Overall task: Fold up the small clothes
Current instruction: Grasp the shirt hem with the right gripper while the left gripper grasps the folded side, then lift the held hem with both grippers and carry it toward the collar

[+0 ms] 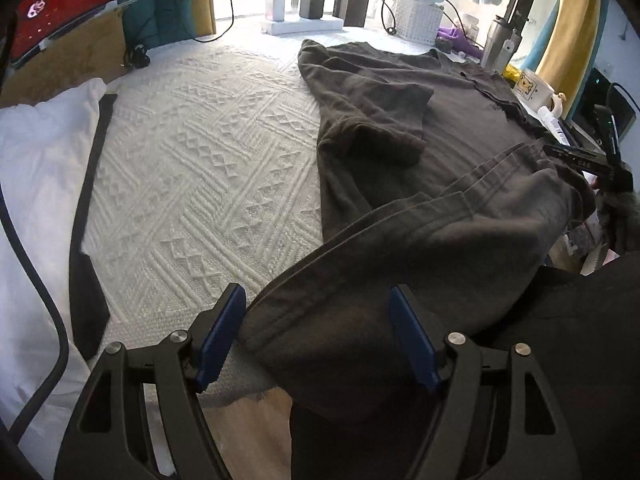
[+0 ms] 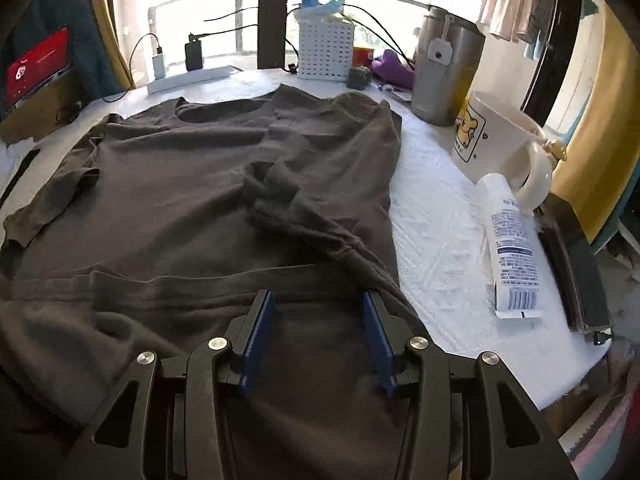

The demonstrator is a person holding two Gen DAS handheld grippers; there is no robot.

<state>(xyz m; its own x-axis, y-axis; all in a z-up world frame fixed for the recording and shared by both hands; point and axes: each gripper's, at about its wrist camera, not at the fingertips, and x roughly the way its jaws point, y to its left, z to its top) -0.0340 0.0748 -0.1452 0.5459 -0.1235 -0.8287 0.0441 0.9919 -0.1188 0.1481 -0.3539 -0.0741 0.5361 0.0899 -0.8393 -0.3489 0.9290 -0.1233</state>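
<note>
A dark grey T-shirt (image 2: 180, 184) lies spread on the white textured table cover (image 1: 200, 160), neck towards the window, with both sleeves folded inward over the body. Its bottom part hangs over the near table edge. In the left wrist view the shirt (image 1: 400, 128) fills the right half, and its left hem corner bulges up between the wide-apart blue pads of my left gripper (image 1: 316, 300). My right gripper (image 2: 318, 300) hovers over the right side of the hem with its jaws about half apart and flat fabric between the pads. I see neither pair of pads pressing the cloth.
To the right of the shirt are a bear-print mug (image 2: 496, 140), a white tube (image 2: 508, 240), a steel flask (image 2: 444, 72) and a black case (image 2: 572, 264). A white basket (image 2: 326, 48) and a power strip (image 2: 188, 76) stand at the back. White cloth (image 1: 40, 160) and a red-screen laptop (image 1: 68, 4) are at left.
</note>
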